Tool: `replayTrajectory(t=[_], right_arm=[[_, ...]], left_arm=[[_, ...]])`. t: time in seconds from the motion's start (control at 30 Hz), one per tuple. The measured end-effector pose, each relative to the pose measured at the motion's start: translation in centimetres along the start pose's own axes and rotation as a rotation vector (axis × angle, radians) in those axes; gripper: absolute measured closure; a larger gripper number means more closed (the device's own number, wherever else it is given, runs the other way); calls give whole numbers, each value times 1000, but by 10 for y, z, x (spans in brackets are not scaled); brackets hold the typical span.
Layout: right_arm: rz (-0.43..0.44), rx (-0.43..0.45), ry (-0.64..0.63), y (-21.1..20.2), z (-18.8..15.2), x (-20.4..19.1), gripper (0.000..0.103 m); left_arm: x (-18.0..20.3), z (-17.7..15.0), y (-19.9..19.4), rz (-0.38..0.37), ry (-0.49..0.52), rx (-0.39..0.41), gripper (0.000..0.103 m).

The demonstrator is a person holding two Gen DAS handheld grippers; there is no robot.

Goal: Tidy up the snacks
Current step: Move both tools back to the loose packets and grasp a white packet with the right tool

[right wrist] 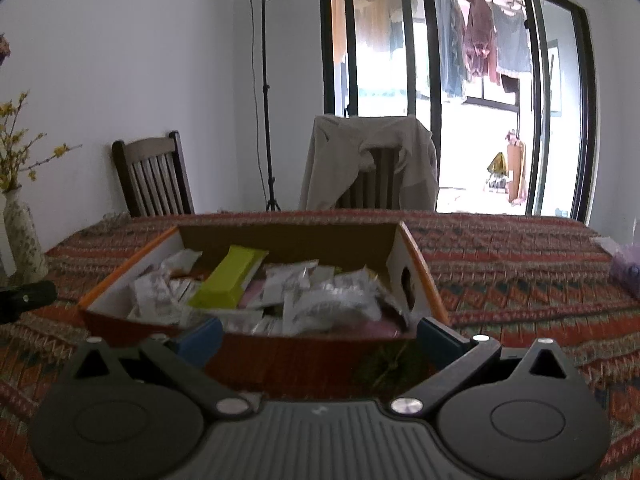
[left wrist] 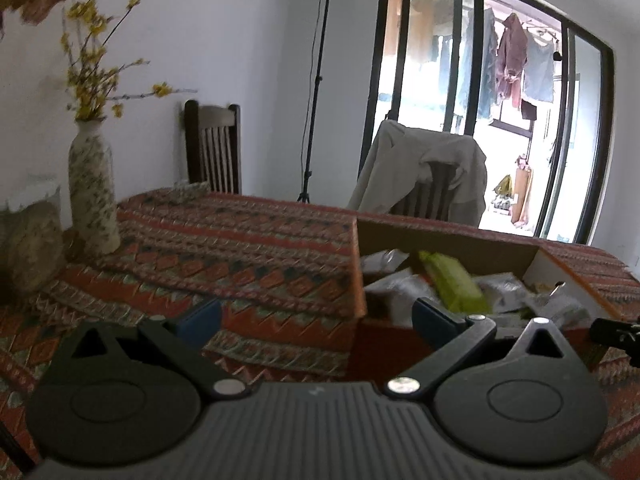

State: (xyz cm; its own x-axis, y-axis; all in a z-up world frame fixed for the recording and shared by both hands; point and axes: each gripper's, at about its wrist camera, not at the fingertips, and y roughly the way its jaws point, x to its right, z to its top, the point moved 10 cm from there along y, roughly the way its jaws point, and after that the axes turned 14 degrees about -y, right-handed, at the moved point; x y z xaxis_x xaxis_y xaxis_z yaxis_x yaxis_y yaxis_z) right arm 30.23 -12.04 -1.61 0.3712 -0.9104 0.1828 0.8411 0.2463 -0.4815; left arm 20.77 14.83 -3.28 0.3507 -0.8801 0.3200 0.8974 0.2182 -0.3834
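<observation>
Item: cardboard box (right wrist: pixel 416 280), orange-edged, on the patterned desk (right wrist: pixel 520 280), centre frame, just ahead of the right tool (right wrist: pixel 320 334). Contents: a green packet (right wrist: pixel 228 280) among white snack packets (right wrist: pixel 328 300); printing too blurred to read. Right tool: fingers spread wide, holding nothing, spanning the box's near wall. Left tool (left wrist: pixel 316 316): wide apart, empty, with the box (left wrist: pixel 360 264) at centre right, its near left corner between the fingers. Vase (left wrist: pixel 92 192), left.

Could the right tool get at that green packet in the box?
Probably yes: the right tool is open, the box has no lid, and the green packet lies on top of the other snacks.
</observation>
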Motion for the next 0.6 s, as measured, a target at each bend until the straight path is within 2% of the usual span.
replayTrajectory(t=[0.17,0.27,0.6], right_arm=[[32,-73,-12,13,-19,-21,0],[65,-108,-16,22,-24,-36,0],[128,-208,-39,55,-37,-76,0]], left_arm=[[-20,-16,10,3,-36,-36,0],[-26,-25,19,45,-18,-64,0],[-33,-29,19,33,-63,-93,0]])
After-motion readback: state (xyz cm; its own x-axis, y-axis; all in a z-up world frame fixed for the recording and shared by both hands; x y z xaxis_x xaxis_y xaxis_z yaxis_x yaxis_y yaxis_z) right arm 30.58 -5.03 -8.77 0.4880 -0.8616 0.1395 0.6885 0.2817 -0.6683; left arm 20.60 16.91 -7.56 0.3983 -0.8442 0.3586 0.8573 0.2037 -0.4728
